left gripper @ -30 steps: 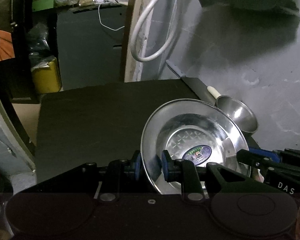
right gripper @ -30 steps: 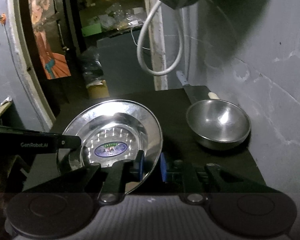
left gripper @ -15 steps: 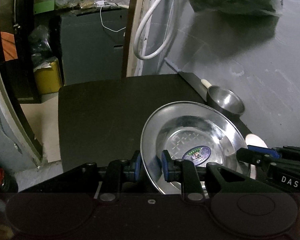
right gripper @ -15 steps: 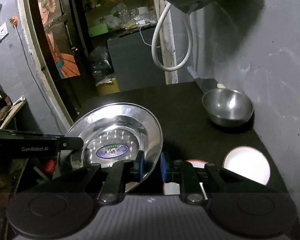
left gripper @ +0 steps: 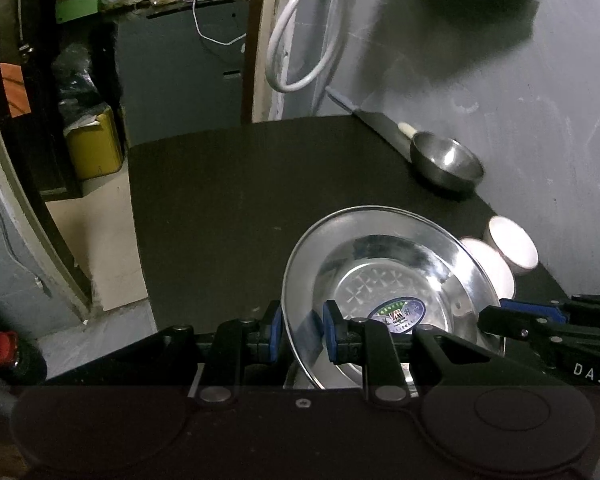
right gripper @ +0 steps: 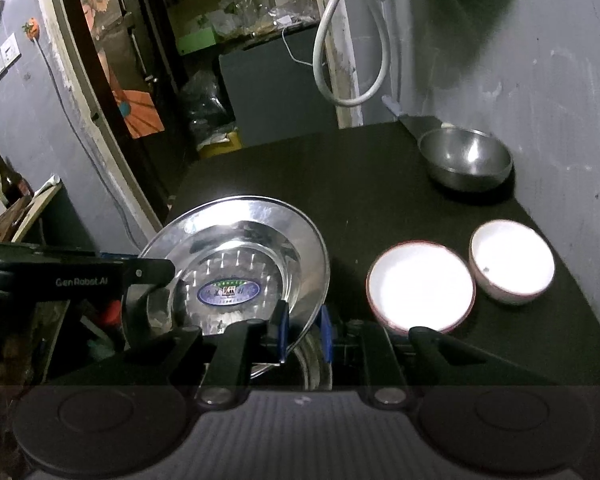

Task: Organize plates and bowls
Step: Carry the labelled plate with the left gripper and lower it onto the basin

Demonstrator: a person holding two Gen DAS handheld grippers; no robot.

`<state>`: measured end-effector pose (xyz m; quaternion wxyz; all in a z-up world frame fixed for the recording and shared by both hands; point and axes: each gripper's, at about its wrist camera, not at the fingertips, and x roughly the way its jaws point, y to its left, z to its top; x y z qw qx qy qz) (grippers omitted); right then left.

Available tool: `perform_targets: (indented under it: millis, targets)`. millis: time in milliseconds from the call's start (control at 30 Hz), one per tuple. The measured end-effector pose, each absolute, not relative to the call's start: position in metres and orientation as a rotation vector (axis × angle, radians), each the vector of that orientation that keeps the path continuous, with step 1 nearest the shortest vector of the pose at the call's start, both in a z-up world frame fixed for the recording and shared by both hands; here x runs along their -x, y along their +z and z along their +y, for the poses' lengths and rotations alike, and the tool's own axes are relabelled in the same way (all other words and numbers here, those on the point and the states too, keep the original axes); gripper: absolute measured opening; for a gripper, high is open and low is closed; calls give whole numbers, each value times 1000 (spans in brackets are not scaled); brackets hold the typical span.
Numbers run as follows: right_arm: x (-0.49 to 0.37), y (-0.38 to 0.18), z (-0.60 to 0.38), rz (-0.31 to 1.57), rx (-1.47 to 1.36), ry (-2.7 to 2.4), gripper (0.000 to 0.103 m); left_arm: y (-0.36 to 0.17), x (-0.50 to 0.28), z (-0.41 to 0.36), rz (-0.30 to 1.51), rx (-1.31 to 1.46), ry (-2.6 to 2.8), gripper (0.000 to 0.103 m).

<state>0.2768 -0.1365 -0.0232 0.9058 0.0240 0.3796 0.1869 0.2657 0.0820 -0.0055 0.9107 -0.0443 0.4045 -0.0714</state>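
Both grippers are clamped on one steel plate: your left gripper (left gripper: 299, 332) pinches its left rim between the blue pads, and your right gripper (right gripper: 303, 330) pinches the opposite rim, so the steel plate (left gripper: 384, 276) hangs tilted between them, low and centre-right in the left wrist view, low and left of centre in the right wrist view. Its sticker faces up toward you. Under the right gripper's fingers, at the bottom centre of the right wrist view, a second curved metal rim shows; you cannot tell from here what it belongs to.

What matters for your next move is what lies to the right of the plate. In the right wrist view the wide white bowl (right gripper: 420, 285) sits just right of your right gripper, near the lower right of the frame, and the smaller white bowl (right gripper: 512, 262) sits just beside it, further right; whether the two rims touch is unclear. The steel bowl (right gripper: 466, 158) stands well apart, at the upper right, by the wall. The dark table (right gripper: 340, 176) is bare across the middle and upper left of both views.

So your right hand is the nearer one to all three bowls, and the plate's free path is probably forward and left, onto the bare part of the table. Swinging it right risks clipping the wide white bowl with the plate's edge.
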Motion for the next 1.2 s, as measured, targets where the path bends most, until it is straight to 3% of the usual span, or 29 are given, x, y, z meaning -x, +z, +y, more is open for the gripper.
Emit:
perform_targets:
  millis: [1200]
  targets:
    - [-233, -42, -127, 927, -63, 308, 19, -32, -250, 58, 927, -164, -278, 27]
